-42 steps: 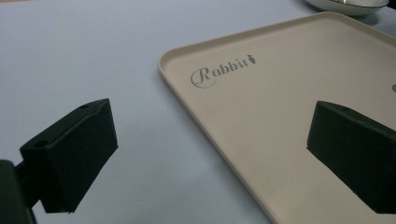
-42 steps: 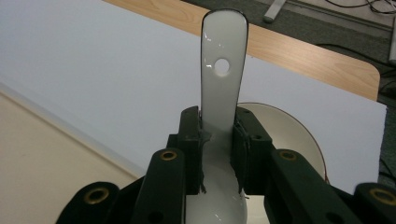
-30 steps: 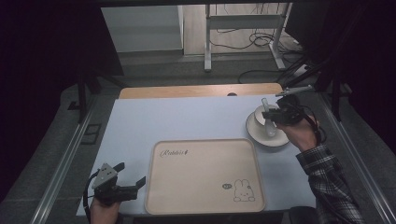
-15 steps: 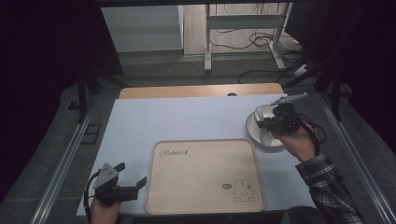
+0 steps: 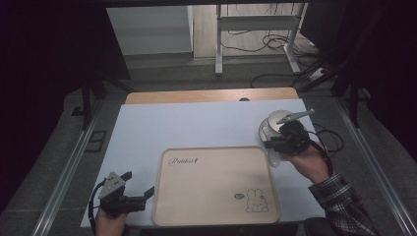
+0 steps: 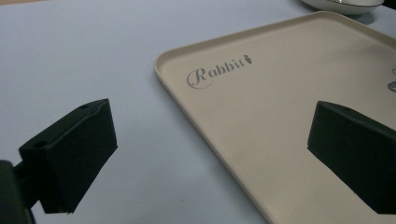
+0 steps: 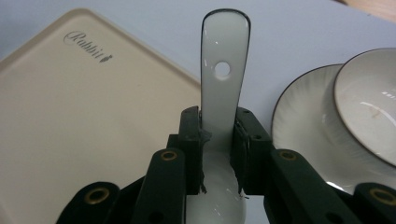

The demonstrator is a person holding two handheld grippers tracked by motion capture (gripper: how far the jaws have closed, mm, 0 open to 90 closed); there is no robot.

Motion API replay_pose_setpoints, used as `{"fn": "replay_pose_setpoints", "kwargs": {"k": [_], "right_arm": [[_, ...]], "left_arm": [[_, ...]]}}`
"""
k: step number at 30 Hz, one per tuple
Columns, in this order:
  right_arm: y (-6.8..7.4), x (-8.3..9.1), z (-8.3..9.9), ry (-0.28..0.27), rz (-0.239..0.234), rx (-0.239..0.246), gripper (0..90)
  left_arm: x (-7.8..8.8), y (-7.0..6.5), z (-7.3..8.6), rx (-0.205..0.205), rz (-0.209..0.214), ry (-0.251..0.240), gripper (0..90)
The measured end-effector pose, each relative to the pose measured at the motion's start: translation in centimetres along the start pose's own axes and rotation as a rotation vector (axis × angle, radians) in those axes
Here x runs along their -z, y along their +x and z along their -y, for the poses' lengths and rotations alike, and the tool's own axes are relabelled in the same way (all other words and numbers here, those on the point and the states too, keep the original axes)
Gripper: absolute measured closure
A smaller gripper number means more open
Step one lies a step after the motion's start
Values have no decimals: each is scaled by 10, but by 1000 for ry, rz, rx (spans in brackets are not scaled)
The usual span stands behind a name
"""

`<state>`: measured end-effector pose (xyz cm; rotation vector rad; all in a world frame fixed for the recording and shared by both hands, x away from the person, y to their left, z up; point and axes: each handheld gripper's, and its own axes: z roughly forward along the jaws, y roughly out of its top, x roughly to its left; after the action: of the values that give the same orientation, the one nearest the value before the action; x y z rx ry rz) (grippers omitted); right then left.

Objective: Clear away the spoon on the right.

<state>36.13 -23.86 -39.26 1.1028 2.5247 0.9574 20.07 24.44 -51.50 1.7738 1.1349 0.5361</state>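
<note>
My right tool (image 7: 218, 154) is clamped on the white spoon (image 7: 224, 79), carrying it from the bowl (image 7: 369, 107) toward the tray (image 5: 216, 187). Next I should lower it onto the tray. My left tool (image 5: 129, 195) rests with its jaws apart beside the tray.

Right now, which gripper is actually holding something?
The right gripper: its jaws clamp a white spoon beside the tray. The left gripper is open and empty.

Bowl (image 7: 369, 107) on saucer (image 7: 299, 126), right of tray (image 5: 216, 184).
</note>
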Motion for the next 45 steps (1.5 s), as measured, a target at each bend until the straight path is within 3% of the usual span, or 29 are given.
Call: {"fn": "replay_pose_setpoints", "kwargs": {"k": [18, 25, 31, 41, 45], "right_arm": [[32, -13, 33, 76, -82, 3, 754], [37, -18, 42, 99, -92, 6, 754], [39, -30, 53, 129, -124, -22, 754], [39, -49, 66, 130, -122, -63, 750], [41, -61, 71, 122, -96, -74, 748]], "left_arm": [[0, 0, 0, 2, 1, 0, 11], [-1, 0, 0, 1, 3, 3, 11], [-2, 0, 0, 1, 7, 7, 11], [-3, -1, 0, -1, 10, 10, 11], [-3, -1, 0, -4, 12, 12, 11]]}}
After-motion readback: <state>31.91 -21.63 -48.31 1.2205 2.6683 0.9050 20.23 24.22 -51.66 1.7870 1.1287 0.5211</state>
